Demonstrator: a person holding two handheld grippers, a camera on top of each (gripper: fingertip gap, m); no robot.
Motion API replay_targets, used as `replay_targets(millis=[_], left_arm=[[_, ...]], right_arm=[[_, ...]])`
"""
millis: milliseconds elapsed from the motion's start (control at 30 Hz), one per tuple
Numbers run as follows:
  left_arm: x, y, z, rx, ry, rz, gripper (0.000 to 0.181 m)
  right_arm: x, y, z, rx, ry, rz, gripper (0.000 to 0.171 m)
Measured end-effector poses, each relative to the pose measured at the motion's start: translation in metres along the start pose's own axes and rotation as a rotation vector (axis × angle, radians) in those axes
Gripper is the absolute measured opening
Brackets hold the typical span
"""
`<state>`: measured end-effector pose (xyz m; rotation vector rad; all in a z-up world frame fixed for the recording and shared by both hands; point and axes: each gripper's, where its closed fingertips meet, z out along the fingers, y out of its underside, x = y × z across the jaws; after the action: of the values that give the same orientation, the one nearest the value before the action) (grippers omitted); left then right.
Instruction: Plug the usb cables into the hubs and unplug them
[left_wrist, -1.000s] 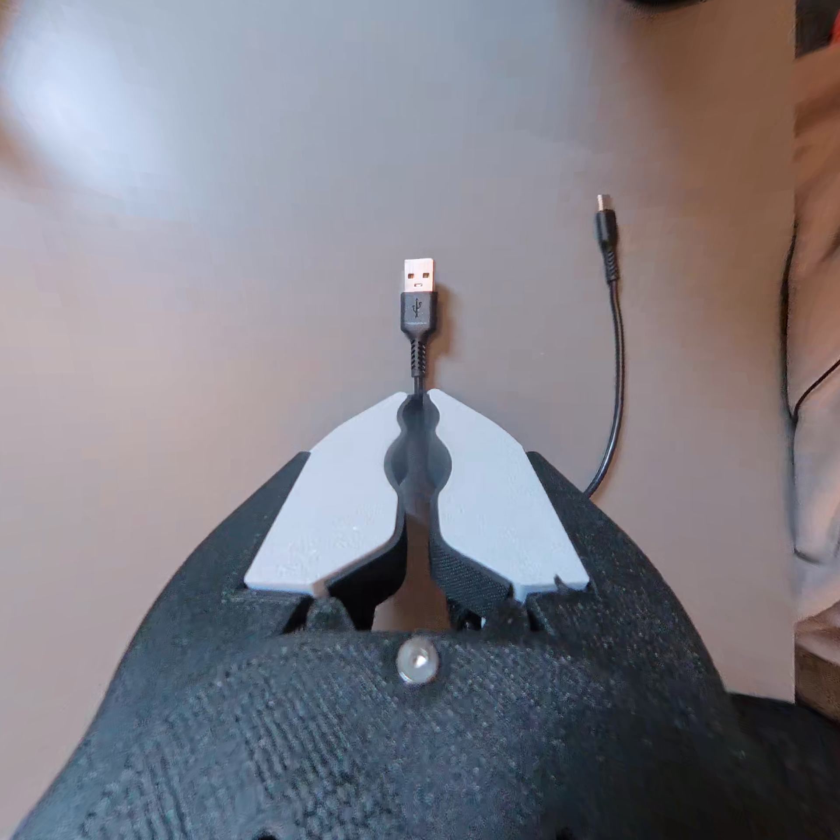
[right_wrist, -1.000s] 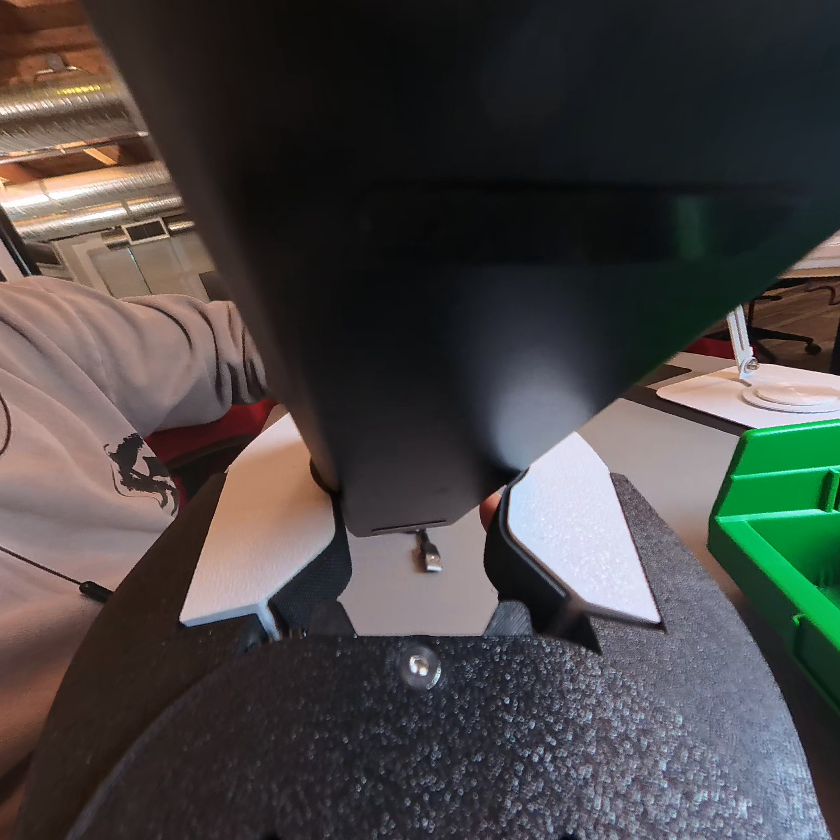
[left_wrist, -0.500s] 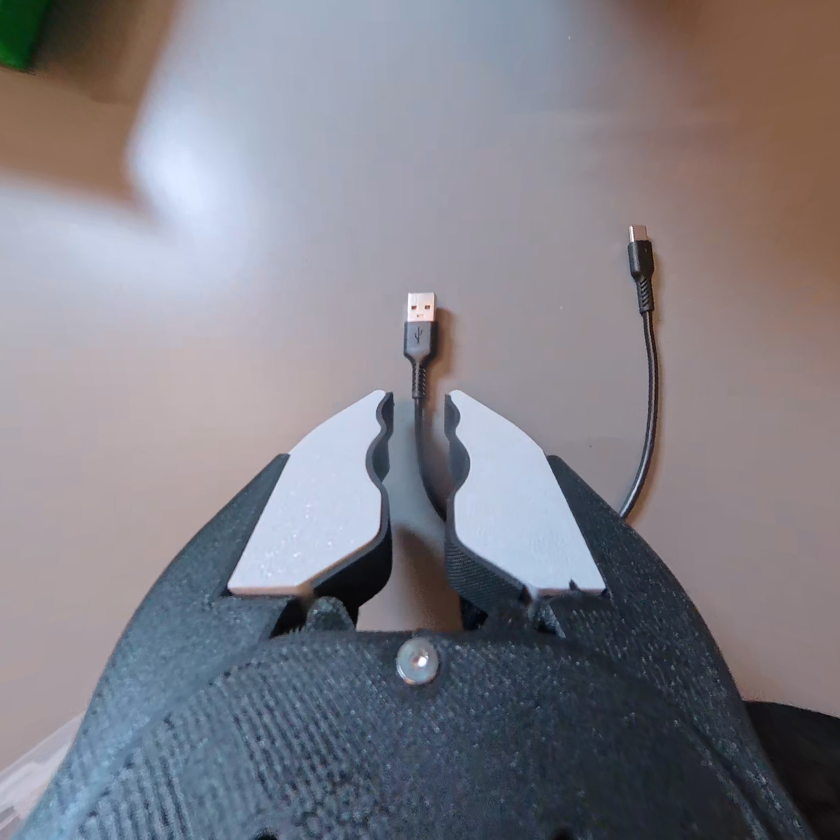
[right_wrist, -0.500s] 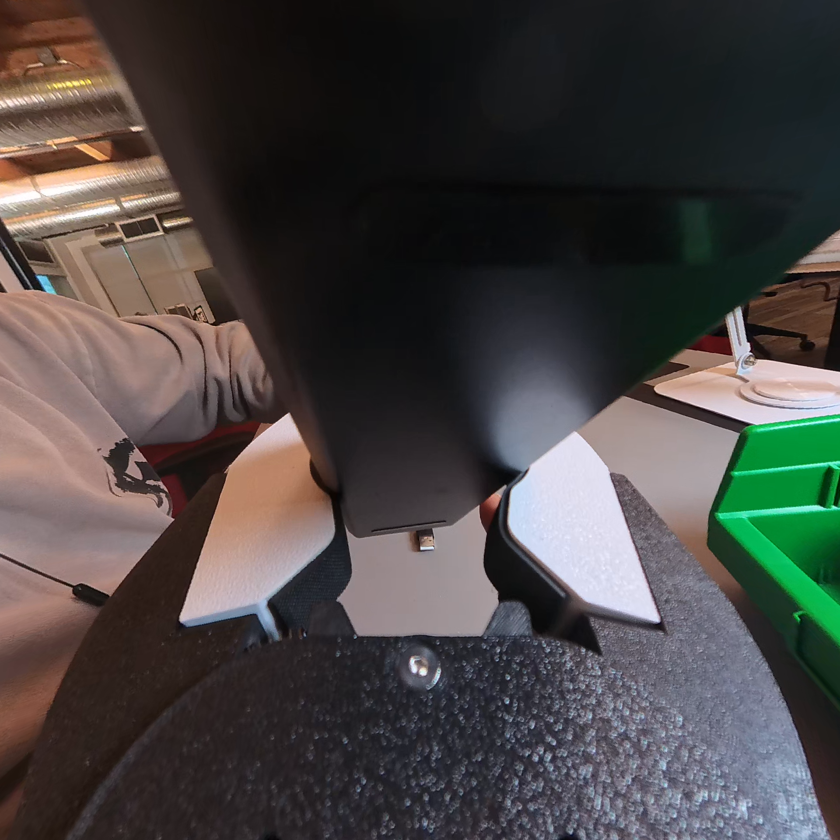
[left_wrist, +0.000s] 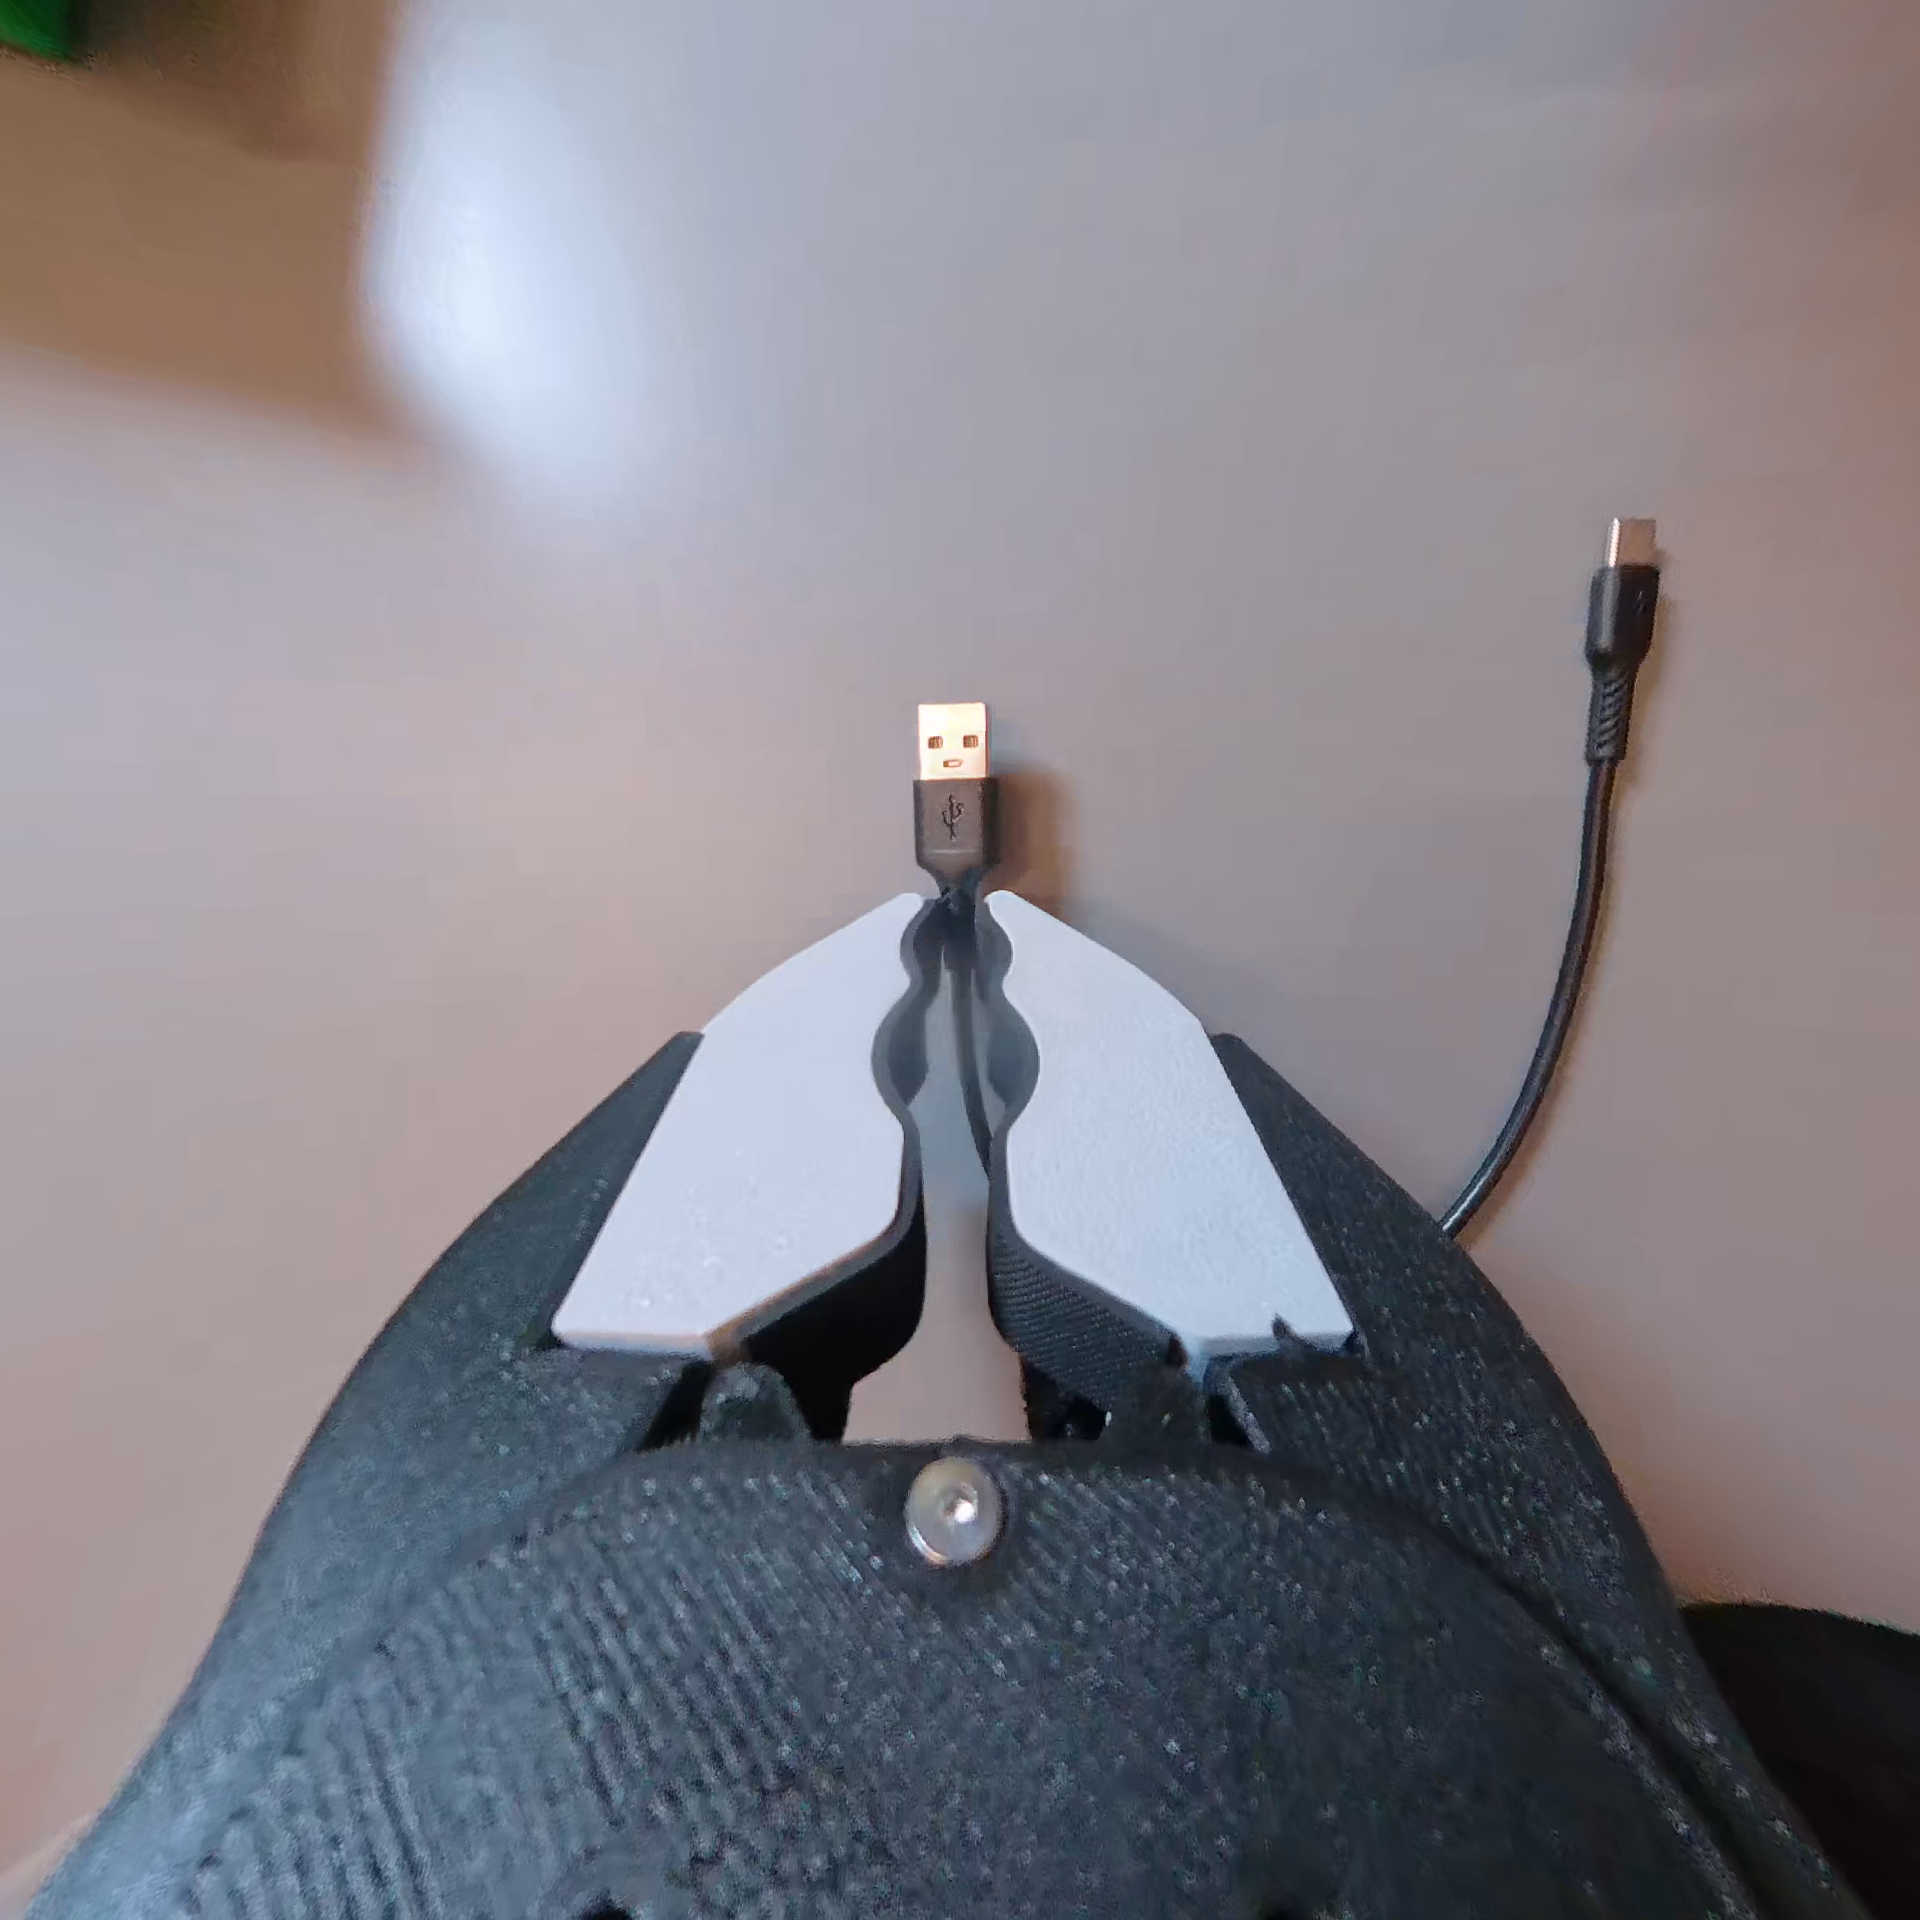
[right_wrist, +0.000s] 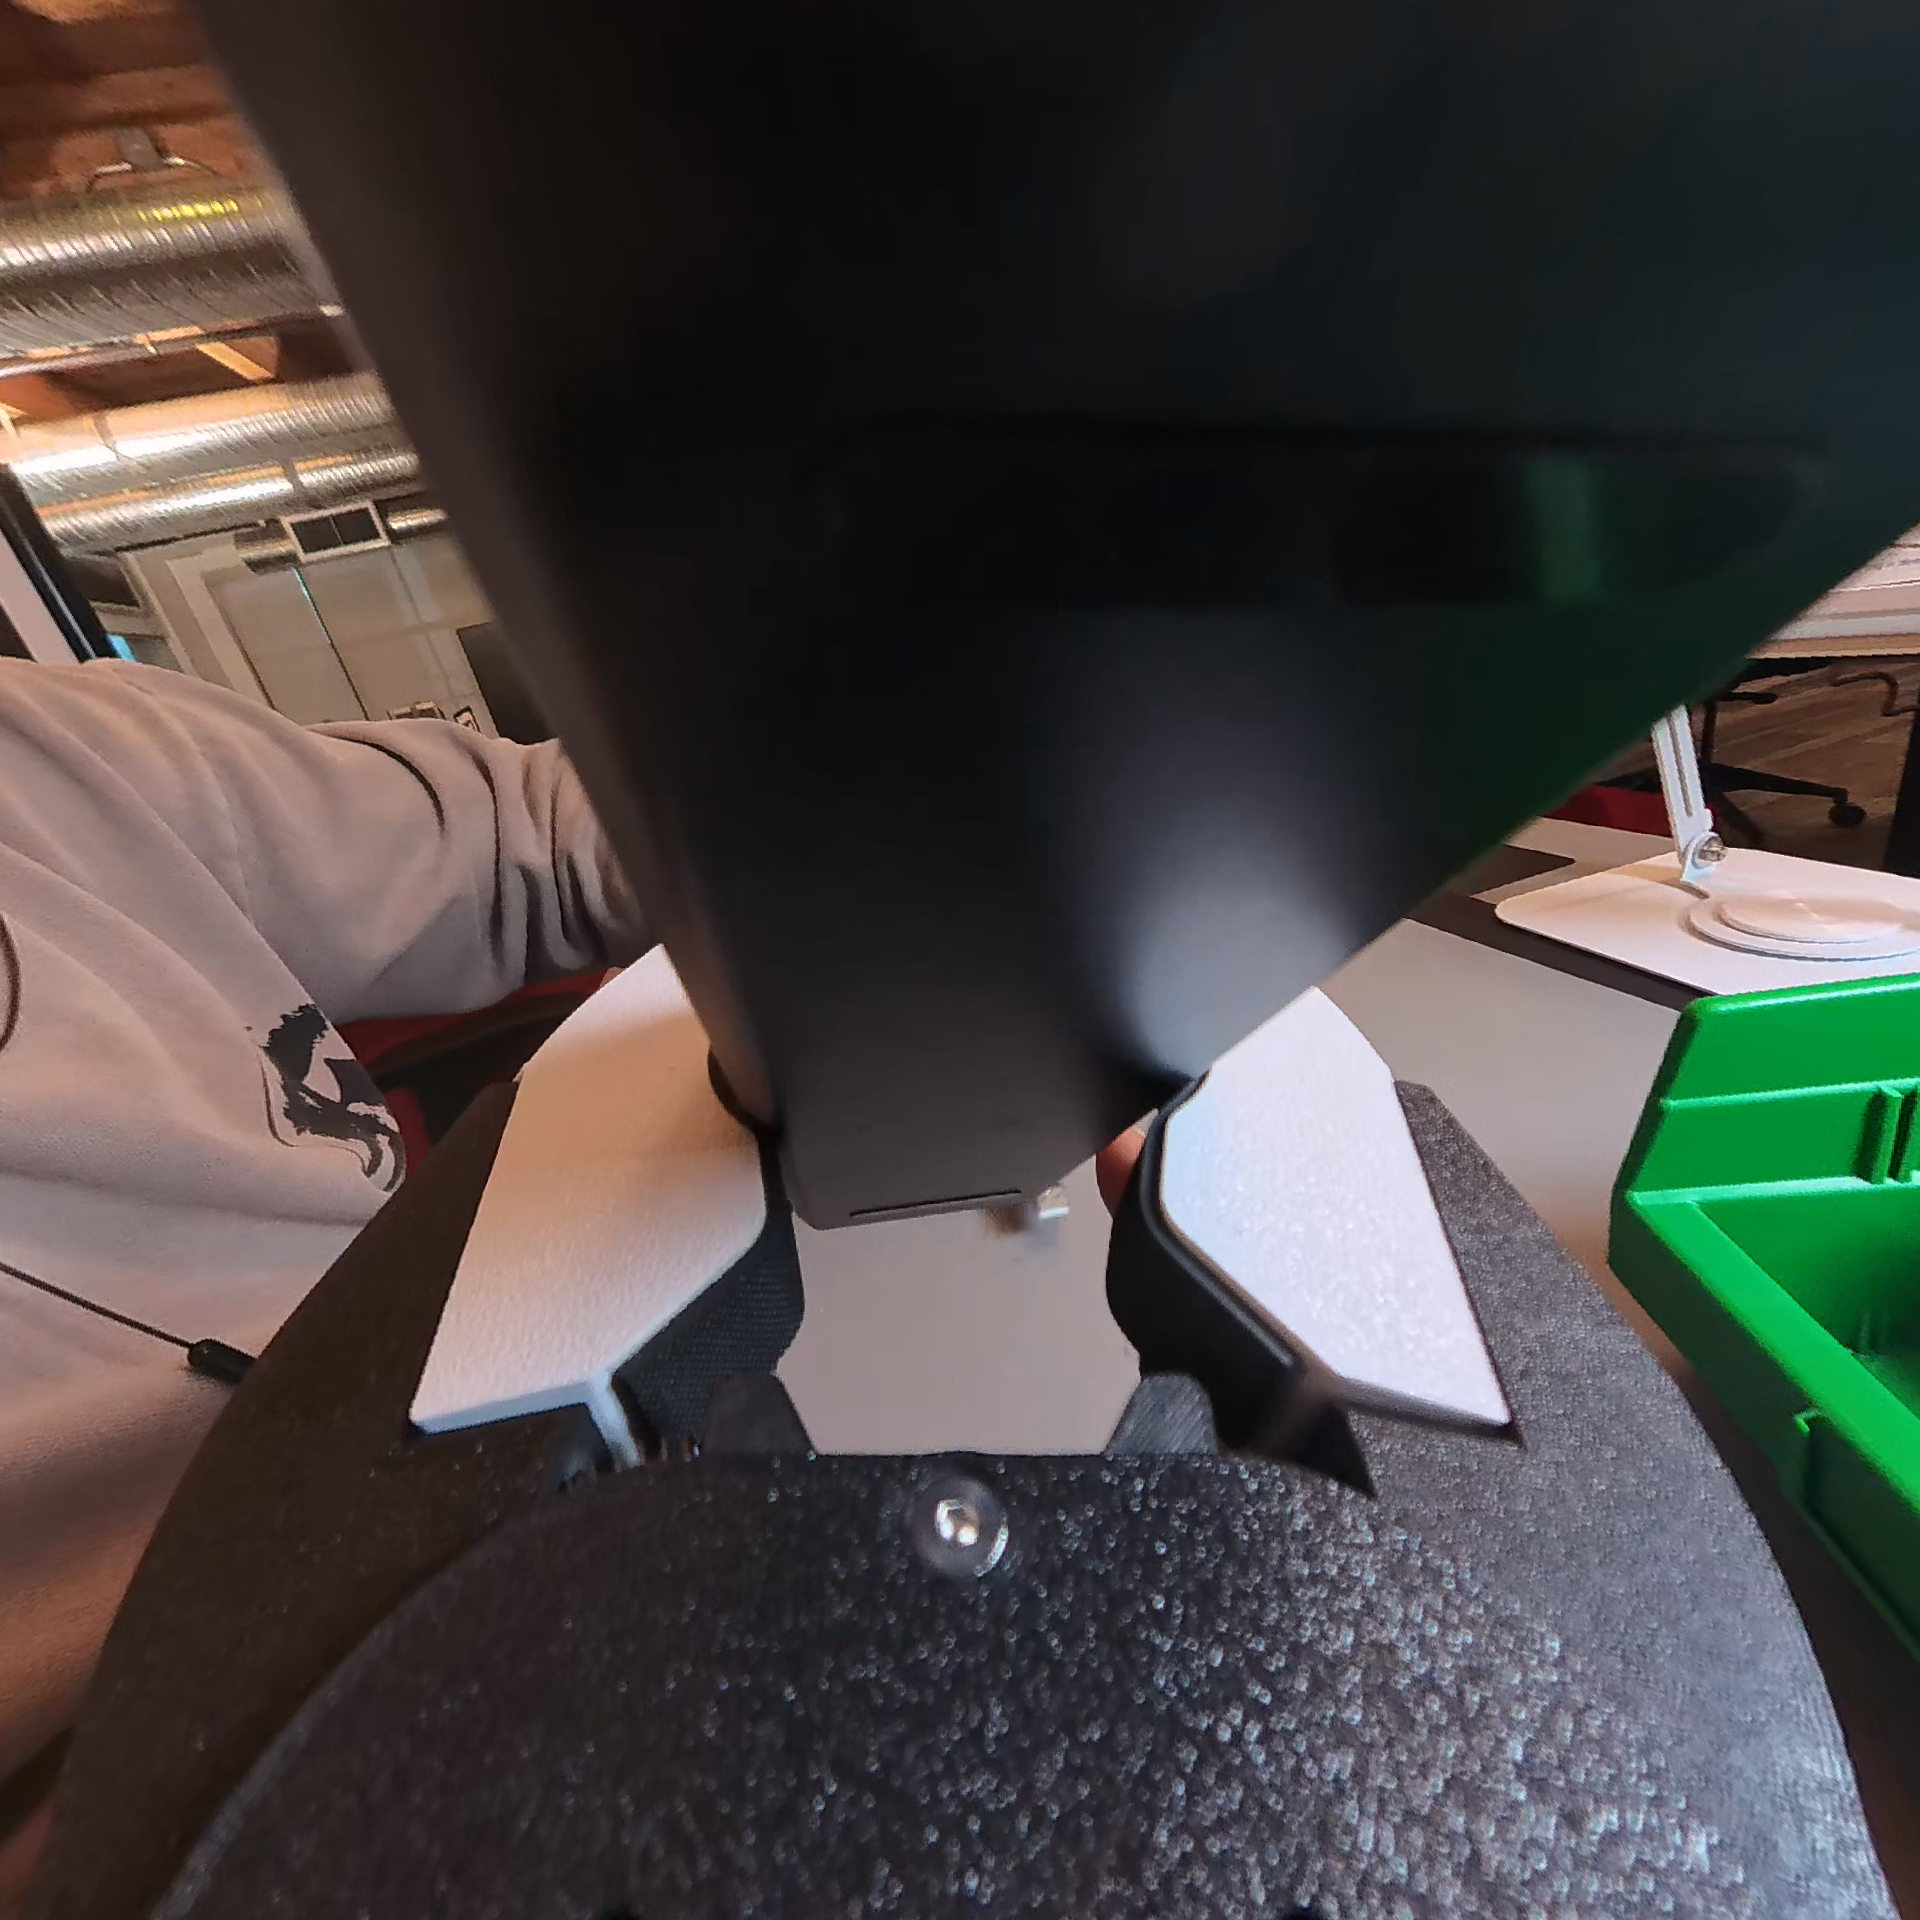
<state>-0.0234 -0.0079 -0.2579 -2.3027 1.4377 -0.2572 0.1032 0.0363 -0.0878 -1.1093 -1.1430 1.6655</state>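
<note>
In the left wrist view my left gripper (left_wrist: 954, 902) is shut on a black USB cable just behind its USB-A plug (left_wrist: 951, 764). The plug sticks out ahead of the fingertips over the grey table (left_wrist: 416, 831). The cable's other end, a USB-C plug (left_wrist: 1626, 592), lies on the table to the right. In the right wrist view my right gripper (right_wrist: 987, 997) is shut on a large dark hub (right_wrist: 1039, 623), which fills most of the view. A small metal plug (right_wrist: 1034, 1210) shows just under the hub's near edge.
A green plastic bin (right_wrist: 1787, 1195) stands on the table to the right. A person's grey sleeve (right_wrist: 260, 883) is at the left. A white lamp base (right_wrist: 1766, 914) sits on a farther desk. A green corner (left_wrist: 31, 26) shows at the top left of the left wrist view. The grippers' ends are close to 20 centimetres from one another.
My left gripper opened half a second ago and has shut again on the cable, closer to the USB-A plug. The right gripper still holds the hub; the plug under it shifted right.
</note>
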Motion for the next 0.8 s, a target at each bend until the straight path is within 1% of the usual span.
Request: replay_targets(millis=[67, 100, 167, 233, 300, 367, 400, 433, 533, 600, 667, 733, 800], left_arm=[[-0.022, -0.007, -0.016, 0.041, -0.110, -0.020, 0.006], [-0.037, -0.012, -0.029, 0.065, -0.197, -0.023, 0.006], [-0.066, -0.023, -0.063, 0.134, -0.386, -0.026, 0.006], [-0.084, -0.037, -0.101, 0.224, -0.562, -0.024, 0.006], [-0.084, -0.048, -0.130, 0.285, -0.701, 0.032, 0.006], [-0.067, -0.054, -0.138, 0.315, -0.769, 0.115, 0.006], [-0.052, -0.053, -0.130, 0.317, -0.744, 0.145, 0.006], [-0.035, -0.050, -0.116, 0.315, -0.678, 0.151, 0.010], [0.019, -0.037, -0.071, 0.338, -0.423, 0.088, 0.019], [0.038, -0.028, -0.056, 0.331, -0.334, 0.059, 0.025], [0.046, -0.018, -0.046, 0.289, -0.276, 0.059, 0.030], [0.043, -0.009, -0.039, 0.237, -0.258, 0.054, 0.030], [0.037, -0.007, -0.031, 0.215, -0.207, 0.012, 0.029]], right_arm=[[0.000, -0.001, 0.000, 0.003, 0.001, -0.001, 0.073], [0.000, -0.001, 0.000, 0.005, 0.001, -0.001, 0.073], [0.000, -0.001, 0.000, 0.005, 0.002, 0.000, 0.073], [0.000, 0.000, 0.000, 0.002, 0.003, 0.000, 0.073], [0.000, 0.001, 0.001, -0.001, 0.004, 0.000, 0.073], [0.000, 0.001, 0.001, 0.000, 0.004, 0.000, 0.073], [0.000, 0.001, 0.001, 0.000, 0.005, 0.000, 0.073], [0.001, 0.000, 0.001, 0.002, 0.006, 0.001, 0.073], [0.001, 0.000, 0.001, 0.005, 0.006, 0.007, 0.073], [0.002, 0.001, 0.001, 0.005, 0.008, 0.012, 0.073], [0.003, 0.001, 0.001, 0.005, 0.009, 0.016, 0.073], [0.003, 0.002, 0.002, 0.003, 0.012, 0.015, 0.073], [0.003, 0.003, 0.002, 0.000, 0.015, 0.013, 0.073]])
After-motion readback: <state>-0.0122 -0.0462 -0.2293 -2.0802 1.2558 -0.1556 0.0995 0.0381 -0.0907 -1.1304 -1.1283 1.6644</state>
